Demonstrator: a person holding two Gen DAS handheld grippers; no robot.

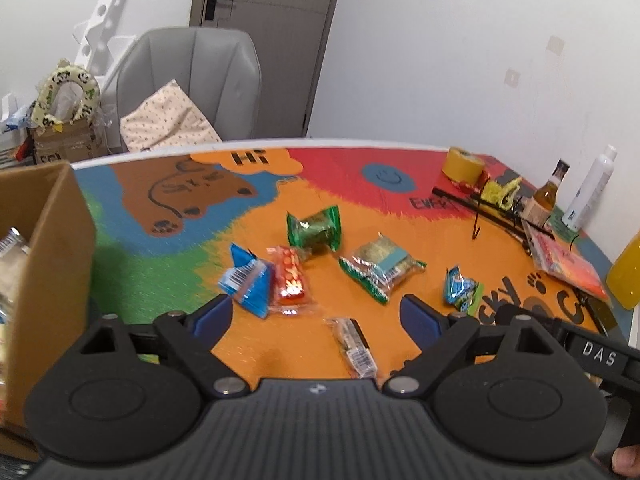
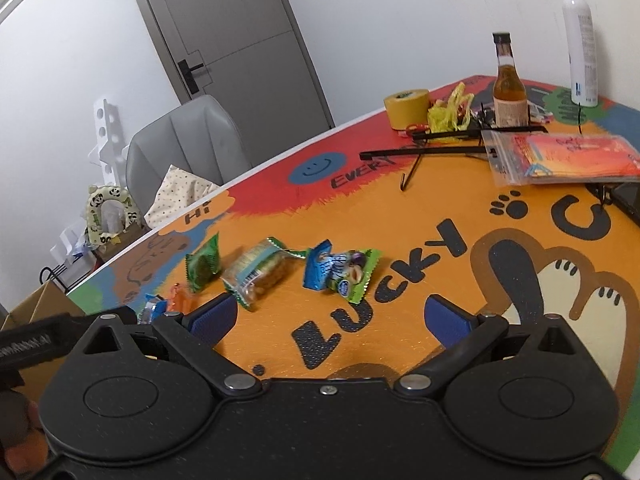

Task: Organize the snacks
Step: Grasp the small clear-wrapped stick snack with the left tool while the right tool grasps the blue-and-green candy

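Observation:
Several snack packs lie scattered on the colourful table mat (image 1: 248,344). In the left wrist view: a blue pack (image 1: 246,280), a red-orange pack (image 1: 290,276), a green pack (image 1: 314,229), a clear cracker pack (image 1: 380,266), a small blue-green pack (image 1: 462,290) and a narrow pack (image 1: 354,348). My left gripper (image 1: 316,316) is open above the mat, the narrow pack lying between its fingers, untouched. My right gripper (image 2: 328,320) is open over bare mat, just short of the blue-green pack (image 2: 340,272), the cracker pack (image 2: 258,274) and the green pack (image 2: 204,266).
A cardboard box (image 1: 44,264) holding packs stands at the left table edge. At the far right sit a yellow tape roll (image 2: 408,108), a brown bottle (image 2: 508,88), a white spray bottle (image 2: 580,44), an orange bagged packet (image 2: 568,156) and black rods (image 2: 432,152). A grey chair (image 1: 192,80) stands behind.

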